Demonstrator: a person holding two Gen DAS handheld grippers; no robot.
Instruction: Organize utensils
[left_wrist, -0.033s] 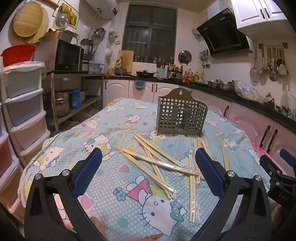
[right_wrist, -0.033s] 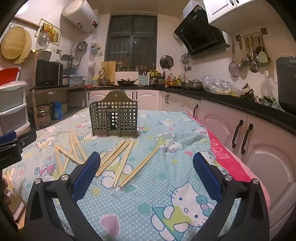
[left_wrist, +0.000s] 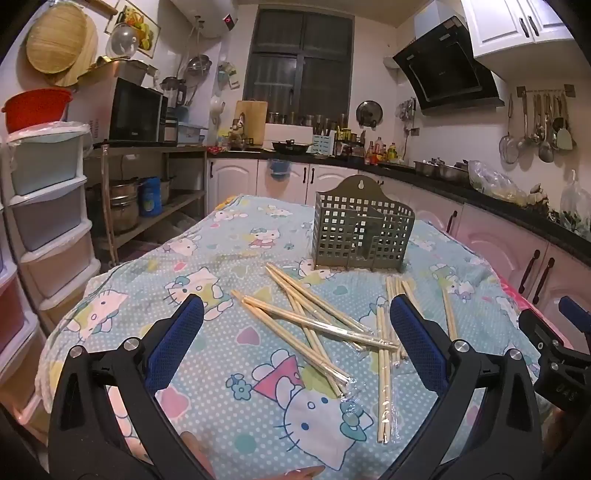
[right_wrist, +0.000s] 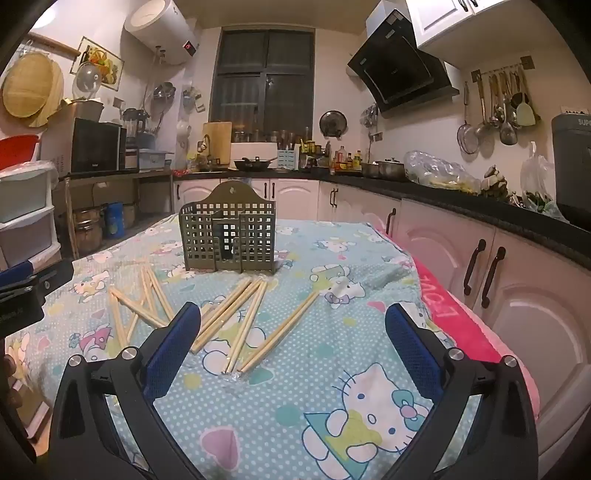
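The left wrist view shows the left hand-held gripper (left_wrist: 295, 332) with its blue-padded jaws spread wide, nothing between them, above a crossed heap of wooden chopsticks (left_wrist: 314, 325) in clear wrappers on the desk (left_wrist: 129, 295). At its right edge the right hand-held gripper (left_wrist: 554, 350) shows only in part.

The right wrist view shows the right hand-held gripper (right_wrist: 291, 332) equally wide and empty, over a second fan of chopsticks (right_wrist: 240, 314), with the crossed heap off to the left. Only this view shows the pink cloth (right_wrist: 443, 306) along the desk's right edge.

The grey-green perforated utensil holder (left_wrist: 362, 236) stands upright behind the chopsticks, apart from them. A cartoon-cat print cloth (right_wrist: 332, 424) covers the desk. White cabinets (right_wrist: 517, 277) stand close on the right.
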